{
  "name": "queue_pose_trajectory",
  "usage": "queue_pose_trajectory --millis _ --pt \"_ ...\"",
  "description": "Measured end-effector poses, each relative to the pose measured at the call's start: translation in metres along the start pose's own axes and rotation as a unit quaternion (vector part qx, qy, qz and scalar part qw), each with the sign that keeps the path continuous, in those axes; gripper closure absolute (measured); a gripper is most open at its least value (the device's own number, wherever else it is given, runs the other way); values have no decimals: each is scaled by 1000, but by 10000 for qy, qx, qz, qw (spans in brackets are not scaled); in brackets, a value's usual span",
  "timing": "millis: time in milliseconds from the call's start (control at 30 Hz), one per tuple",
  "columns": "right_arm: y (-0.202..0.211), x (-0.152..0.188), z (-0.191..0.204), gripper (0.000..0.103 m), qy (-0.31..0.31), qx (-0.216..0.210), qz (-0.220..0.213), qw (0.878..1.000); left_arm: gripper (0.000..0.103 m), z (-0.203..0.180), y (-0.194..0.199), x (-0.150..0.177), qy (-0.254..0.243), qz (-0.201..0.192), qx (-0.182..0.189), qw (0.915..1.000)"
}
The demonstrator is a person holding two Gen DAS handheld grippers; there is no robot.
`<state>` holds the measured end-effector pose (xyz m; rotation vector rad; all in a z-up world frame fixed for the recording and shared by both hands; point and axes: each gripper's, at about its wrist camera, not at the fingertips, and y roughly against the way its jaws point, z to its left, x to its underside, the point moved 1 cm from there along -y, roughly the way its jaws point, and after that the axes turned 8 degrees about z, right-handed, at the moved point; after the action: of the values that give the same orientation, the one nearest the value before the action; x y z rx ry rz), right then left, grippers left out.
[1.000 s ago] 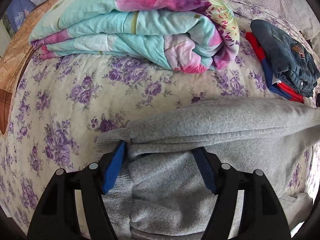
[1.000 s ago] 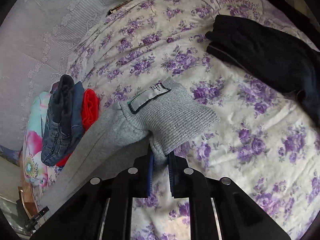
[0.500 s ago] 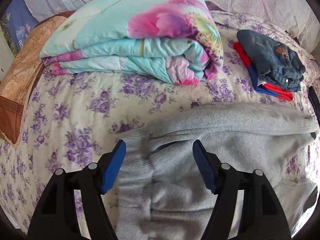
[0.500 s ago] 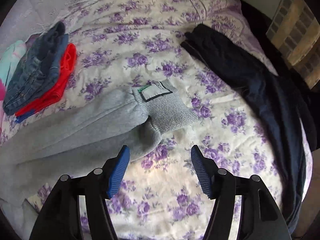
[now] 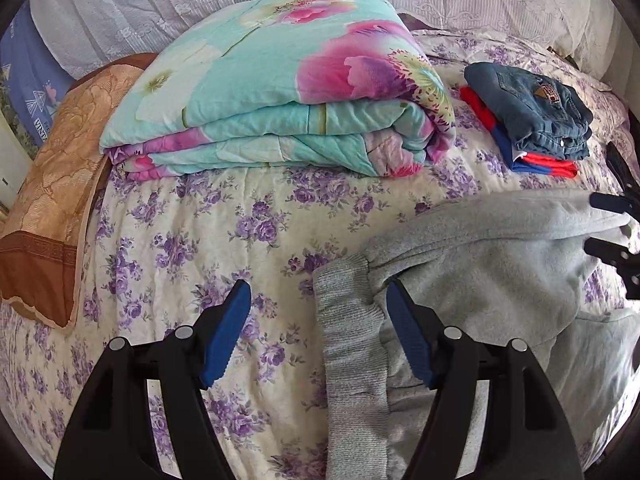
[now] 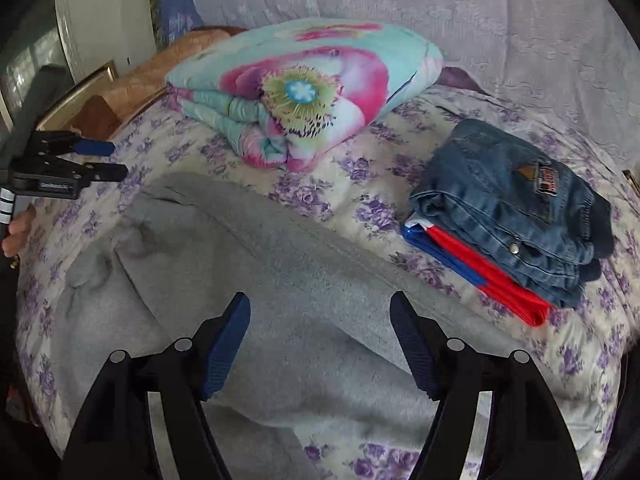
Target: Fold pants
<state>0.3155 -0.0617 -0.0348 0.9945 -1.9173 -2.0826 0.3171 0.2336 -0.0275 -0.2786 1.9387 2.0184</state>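
Observation:
The grey sweatpants [image 5: 488,272] lie folded lengthwise on the purple-flowered bedsheet [image 5: 208,240]. My left gripper [image 5: 317,298] hovers open above their ribbed end [image 5: 352,332], which lies loose under the gap and nearer the right finger. My right gripper [image 6: 318,308] is open over the middle of the grey sweatpants [image 6: 280,264], with nothing between its pads. The left wrist view catches the right gripper [image 5: 608,224] at the right edge. In the right wrist view the left gripper [image 6: 110,160] shows at the far left, a hand [image 6: 18,228] under it.
A folded turquoise and pink floral quilt [image 5: 280,92] lies behind the pants. Folded jeans [image 6: 516,208] sit on a red and blue garment [image 6: 492,280] to the right. A brown pillow [image 5: 52,184] is at the left edge, and a lace cover [image 6: 440,20] hangs behind.
The right gripper let go of the grey ribbed end, opened, and swung across to the pants' middle. The left gripper lifted and drew back off the grey fabric, staying open.

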Motion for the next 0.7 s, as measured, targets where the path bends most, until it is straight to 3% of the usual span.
queue_pose_trajectory --millis 67,267,300,333,367,400,600,700 --pt "-21 -9 -2 46 194 98 226 9995 35 2 -1 4 -59 2 -6 10000" --pt "-49 -6 -9 46 378 -236 641 9969 34 5 -9 2 -170 75 -60 9998" --pt "-51 -6 -5 51 477 -178 601 9969 34 5 -11 0 -181 81 -64 9998" --pt "-55 -8 -4 79 505 -104 579 9970 34 3 -13 -2 -198 86 -67 9997" --pt "-60 -10 -4 93 474 -151 647 9967 34 2 -15 -4 -204 92 -71 9997" --pt "-64 -14 -5 96 428 -171 692 9965 34 0 -18 -7 -206 106 -67 9997" --pt "-58 -61 -23 96 121 509 91 9986 34 -11 -33 -21 -170 213 4 9996" --pt "-96 -67 -27 96 113 600 443 9971 34 -19 -38 -27 -205 216 32 9996"
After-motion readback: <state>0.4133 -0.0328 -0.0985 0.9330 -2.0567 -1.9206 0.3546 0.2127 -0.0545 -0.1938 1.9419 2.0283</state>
